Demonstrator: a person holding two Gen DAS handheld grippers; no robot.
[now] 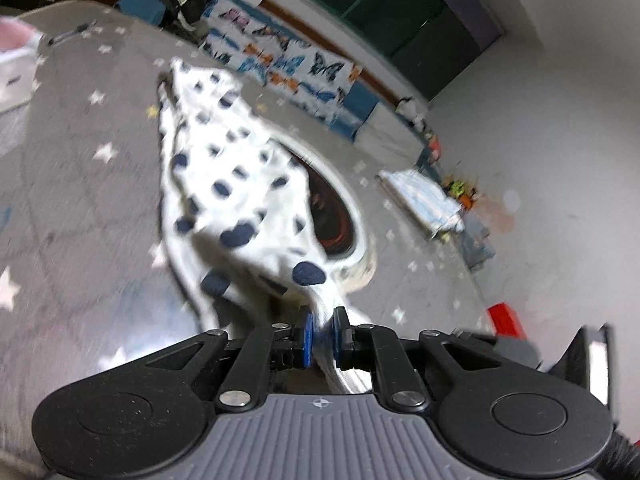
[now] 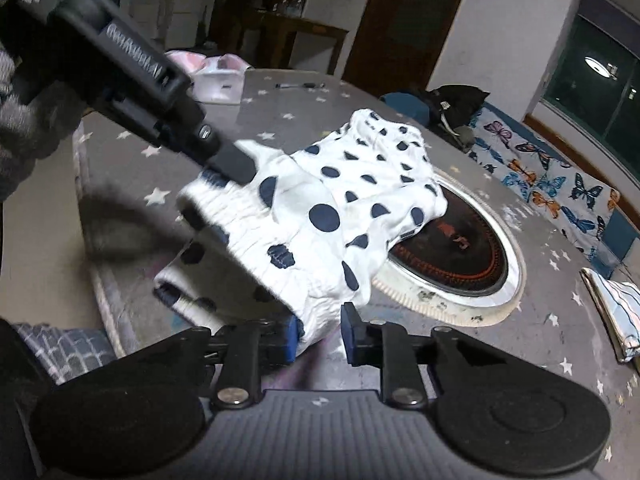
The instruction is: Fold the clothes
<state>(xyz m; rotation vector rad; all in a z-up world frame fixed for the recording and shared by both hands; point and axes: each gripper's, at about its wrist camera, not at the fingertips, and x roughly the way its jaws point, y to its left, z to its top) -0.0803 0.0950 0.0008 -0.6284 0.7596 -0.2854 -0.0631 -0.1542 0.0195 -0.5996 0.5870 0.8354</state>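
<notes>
White shorts with navy polka dots [image 2: 340,200] lie partly lifted over the grey star-print table cover [image 2: 280,120]. One leg drapes onto the round dark hotplate [image 2: 460,248]. In the left wrist view my left gripper [image 1: 323,334] is shut, with a bunched white edge of the shorts [image 1: 240,168] pinched between its blue pads. The right wrist view shows that same left gripper [image 2: 230,168] holding the elastic waistband at the far left. My right gripper [image 2: 320,338] sits at the near end of the waistband, its pads closed on a bunched fold of it.
A folded striped cloth [image 2: 616,312] lies at the table's right edge. At the far side are a pink-and-white box [image 2: 216,76] and a pen [image 2: 300,85]. A butterfly-print bench [image 2: 540,176] and a black bag [image 2: 456,100] stand beyond the table. A gloved hand [image 2: 24,120] holds the left tool.
</notes>
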